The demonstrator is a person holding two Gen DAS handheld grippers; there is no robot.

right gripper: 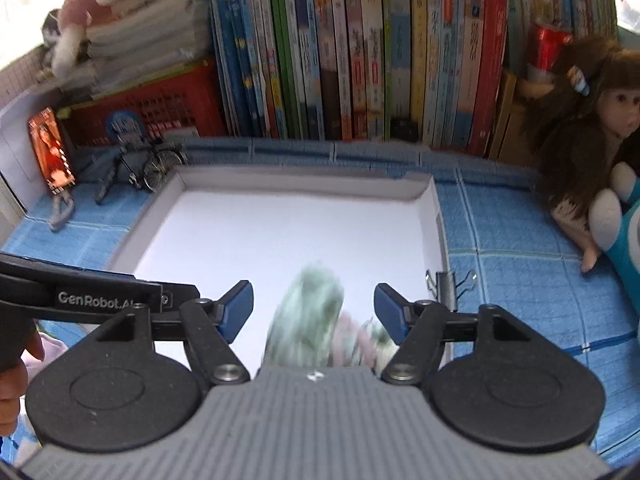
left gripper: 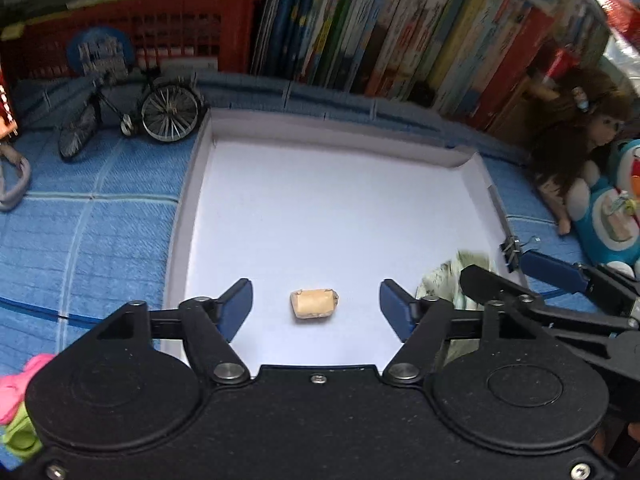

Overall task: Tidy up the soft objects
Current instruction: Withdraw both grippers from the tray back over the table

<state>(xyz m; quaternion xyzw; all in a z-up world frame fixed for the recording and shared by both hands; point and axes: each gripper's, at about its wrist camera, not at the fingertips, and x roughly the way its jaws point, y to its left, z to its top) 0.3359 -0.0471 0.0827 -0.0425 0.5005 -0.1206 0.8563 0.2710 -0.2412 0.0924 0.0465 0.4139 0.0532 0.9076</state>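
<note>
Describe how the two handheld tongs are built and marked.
Left tongs: glossy black body, two round discs, black linkage arms with silver pivots, blue pads. Right tongs: same black discs, arms and blue pads, but a ribbed grey centre. White "GenRobot.AI" lettering marks the left tongs' side in the right view.

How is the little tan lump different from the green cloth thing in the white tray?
The tan lump is small, blocky and plain beige; the green cloth is bigger, floppy and pale green with some pink. The lump lies between the left claw's open jaws; the cloth is under the right claw, looking blurry. Both are in the white tray, neither gripped.
</note>
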